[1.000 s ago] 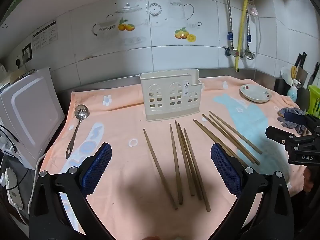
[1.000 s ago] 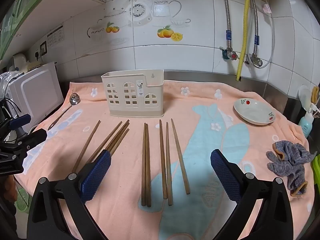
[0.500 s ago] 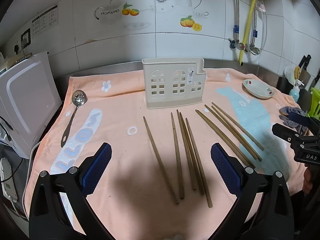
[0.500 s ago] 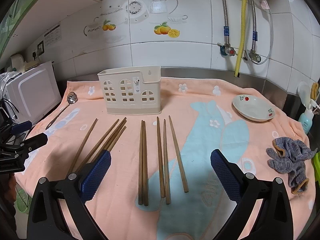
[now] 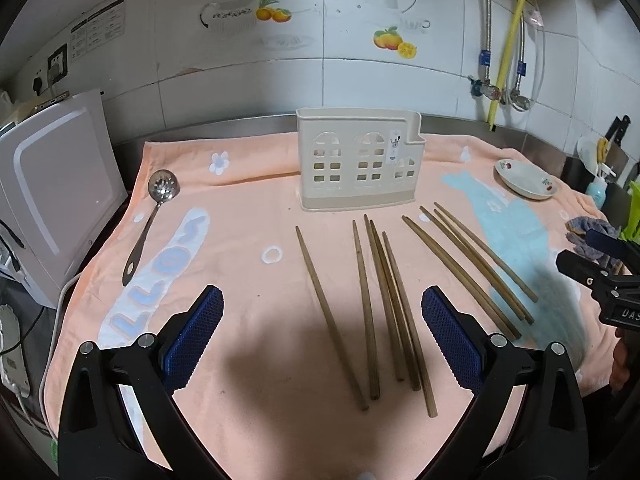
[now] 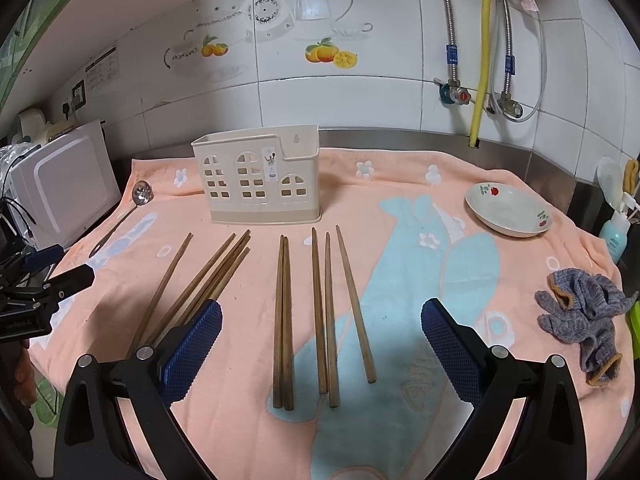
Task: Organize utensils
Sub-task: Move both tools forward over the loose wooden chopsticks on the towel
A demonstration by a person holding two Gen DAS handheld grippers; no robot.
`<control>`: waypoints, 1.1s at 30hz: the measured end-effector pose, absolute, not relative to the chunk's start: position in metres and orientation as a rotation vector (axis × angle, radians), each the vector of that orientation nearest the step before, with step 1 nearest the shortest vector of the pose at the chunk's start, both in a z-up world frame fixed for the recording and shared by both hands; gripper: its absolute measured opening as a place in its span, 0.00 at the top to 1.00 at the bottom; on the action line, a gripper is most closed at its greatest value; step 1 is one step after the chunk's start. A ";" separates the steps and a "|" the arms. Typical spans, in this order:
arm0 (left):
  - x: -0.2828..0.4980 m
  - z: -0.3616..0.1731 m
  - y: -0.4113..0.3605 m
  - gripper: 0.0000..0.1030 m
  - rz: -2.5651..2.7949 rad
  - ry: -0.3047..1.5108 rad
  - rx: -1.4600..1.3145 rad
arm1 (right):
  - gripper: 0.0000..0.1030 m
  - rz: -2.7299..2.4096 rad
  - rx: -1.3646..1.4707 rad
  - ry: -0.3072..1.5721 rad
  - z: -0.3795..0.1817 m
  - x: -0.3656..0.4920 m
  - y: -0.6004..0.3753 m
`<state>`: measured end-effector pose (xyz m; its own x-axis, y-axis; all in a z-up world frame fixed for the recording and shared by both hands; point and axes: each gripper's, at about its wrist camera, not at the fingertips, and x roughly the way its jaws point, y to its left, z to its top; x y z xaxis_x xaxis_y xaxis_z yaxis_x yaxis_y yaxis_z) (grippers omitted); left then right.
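Chopsticks (image 5: 384,304) flat on the towel (image 5: 248,208), ahead of and between both claws' (image 5: 322,338) (image 6: 321,354) wide-spread, empty fingers.

Even, fairly bright indoor light. A soft shadow falls on the towel (image 5: 248,364) nearest the camera. Fisheye bending darkens the corners; focus is sharp.

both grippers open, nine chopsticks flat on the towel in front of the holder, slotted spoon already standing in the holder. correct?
Not quite. The slotted spoon is not in the holder: the left wrist view shows it lying flat on the towel, off to the holder's left. The rest holds: left gripper and right gripper are open, and nine chopsticks lie in front of the holder.
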<state>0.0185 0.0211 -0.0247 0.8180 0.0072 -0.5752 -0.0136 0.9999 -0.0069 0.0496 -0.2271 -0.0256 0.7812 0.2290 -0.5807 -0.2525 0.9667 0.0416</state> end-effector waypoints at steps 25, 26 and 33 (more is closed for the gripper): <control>0.037 -0.064 0.033 0.05 0.040 0.765 -0.058 | 0.06 0.244 -0.037 0.687 -0.047 0.057 -0.236; 0.038 -0.066 0.033 0.06 0.038 0.765 -0.061 | 0.07 0.243 -0.036 0.691 -0.048 0.058 -0.237; 0.045 -0.076 0.033 0.14 0.029 0.791 -0.111 | 0.07 0.240 -0.039 0.715 -0.058 0.063 -0.241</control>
<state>0.0449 0.0329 -0.0755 0.7029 -0.0151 -0.7111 -0.0679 0.9938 -0.0882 0.0626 -0.2406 -0.0577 0.7291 0.2042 -0.6533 -0.2307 0.9719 0.0463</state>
